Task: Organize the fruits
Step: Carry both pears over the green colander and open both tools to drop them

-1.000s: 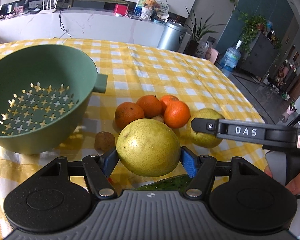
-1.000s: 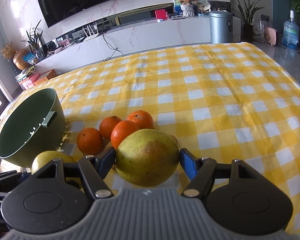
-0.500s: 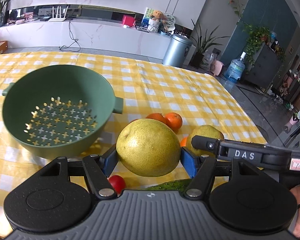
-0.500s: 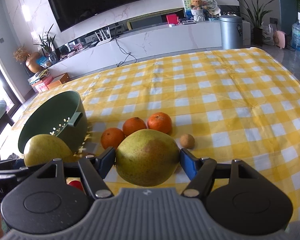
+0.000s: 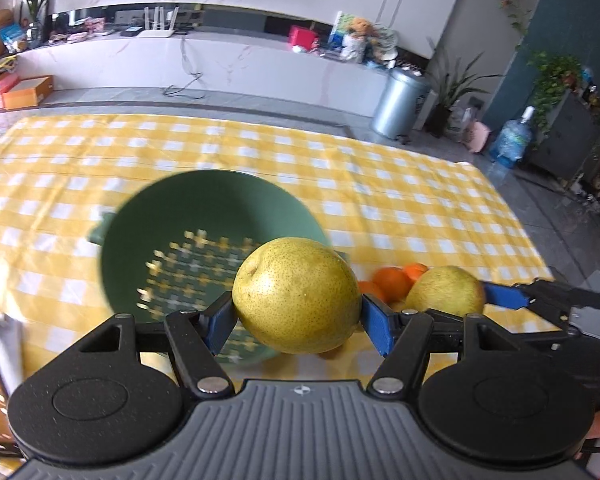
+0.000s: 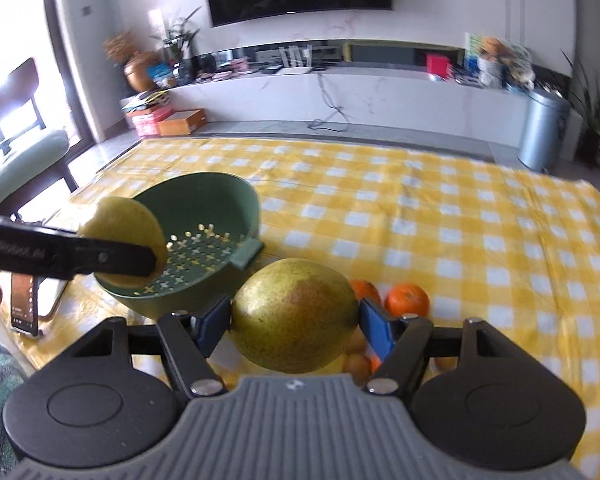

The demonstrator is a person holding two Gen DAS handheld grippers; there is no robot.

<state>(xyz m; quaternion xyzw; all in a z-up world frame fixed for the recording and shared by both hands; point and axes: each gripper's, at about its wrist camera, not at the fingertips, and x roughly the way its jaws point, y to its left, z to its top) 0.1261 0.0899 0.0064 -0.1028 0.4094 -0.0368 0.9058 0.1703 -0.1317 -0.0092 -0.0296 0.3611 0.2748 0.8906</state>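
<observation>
My left gripper (image 5: 296, 320) is shut on a yellow-green pear (image 5: 296, 294) and holds it over the near rim of the green colander (image 5: 188, 240). In the right wrist view the same pear (image 6: 124, 228) hangs above the colander (image 6: 204, 224), with the left gripper's finger (image 6: 64, 258) across it. My right gripper (image 6: 294, 324) is shut on a second pear (image 6: 294, 316) with a reddish patch, raised to the right of the colander. That pear also shows in the left wrist view (image 5: 446, 290). Oranges (image 6: 406, 300) lie on the cloth beyond it.
The table carries a yellow checked cloth (image 6: 460, 220). A phone (image 6: 24, 304) lies at its left edge beside the colander. Small brown fruits (image 6: 358, 362) sit under the right pear. A chair (image 6: 16, 160) stands off the left side.
Both grippers have risen with their pears. The left one has moved over the colander's near rim; the right one has come closer to the colander.
</observation>
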